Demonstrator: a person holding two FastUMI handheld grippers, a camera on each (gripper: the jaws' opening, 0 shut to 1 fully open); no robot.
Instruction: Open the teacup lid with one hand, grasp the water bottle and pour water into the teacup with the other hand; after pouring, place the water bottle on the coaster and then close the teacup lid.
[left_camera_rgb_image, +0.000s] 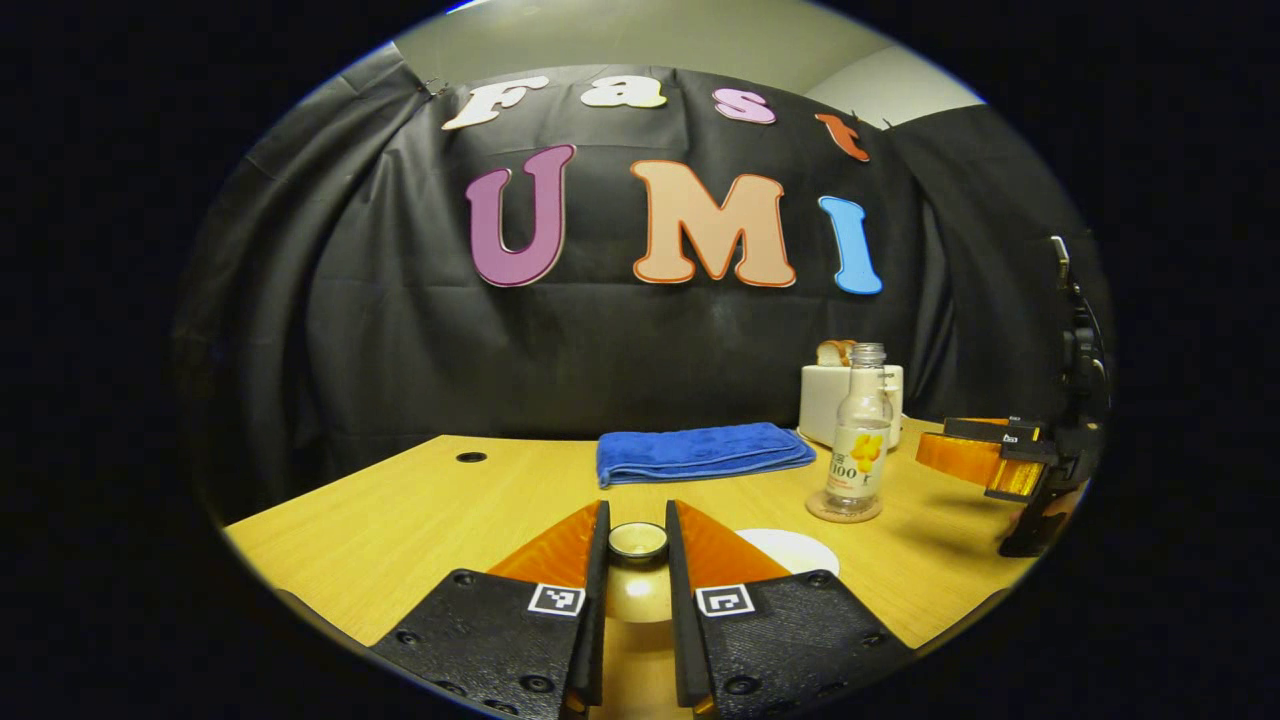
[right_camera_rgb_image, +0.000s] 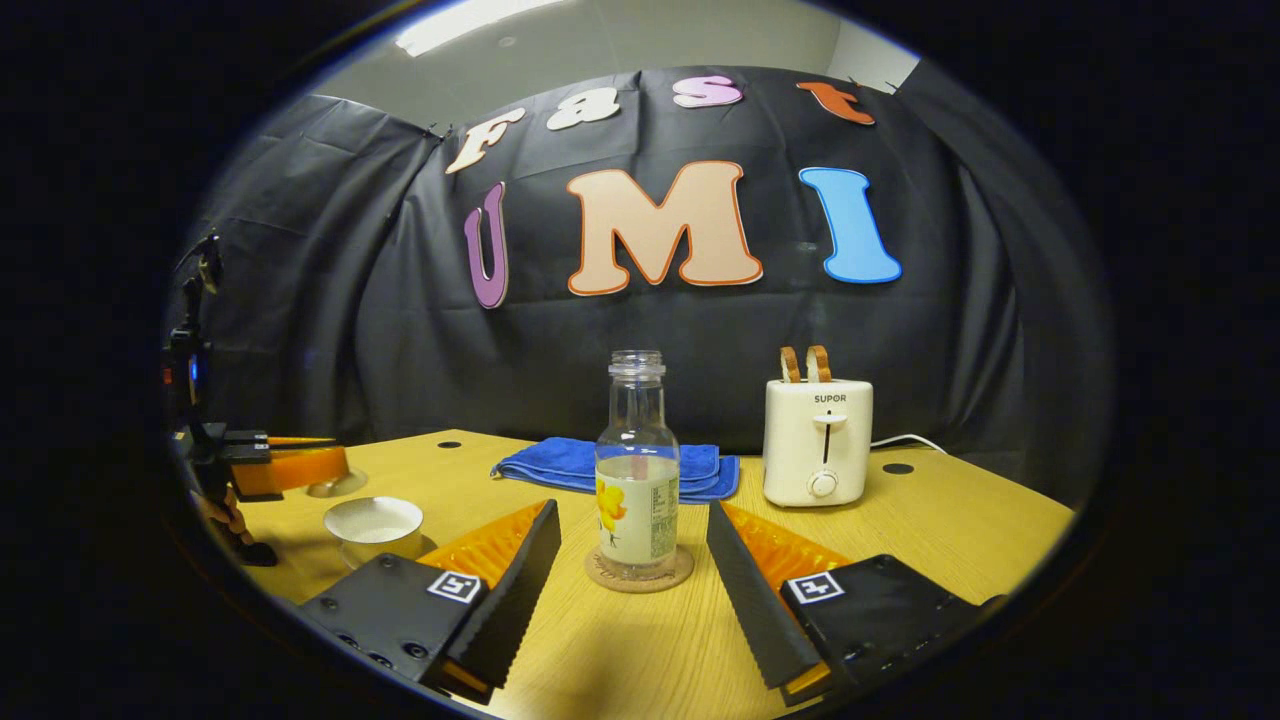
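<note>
Straight ahead of the right gripper (right_camera_rgb_image: 632, 560) stands a clear glass water bottle (right_camera_rgb_image: 637, 470) whose pale label carries a yellow-orange flower print, on a light brown cork-toned coaster (right_camera_rgb_image: 640, 578). Behind it lies a bright blue towel (right_camera_rgb_image: 600, 462), and farther right a cream-white toaster (right_camera_rgb_image: 818, 440) with two golden-brown slices in its slots. The table (right_camera_rgb_image: 950, 520) is a light yellow wood grain. To the left of that gripper sits a white teacup (right_camera_rgb_image: 375, 522). Between the left gripper's (left_camera_rgb_image: 637, 545) fingers is a cream lid (left_camera_rgb_image: 638, 580) with a dark-rimmed knob, its surface glossy.
</note>
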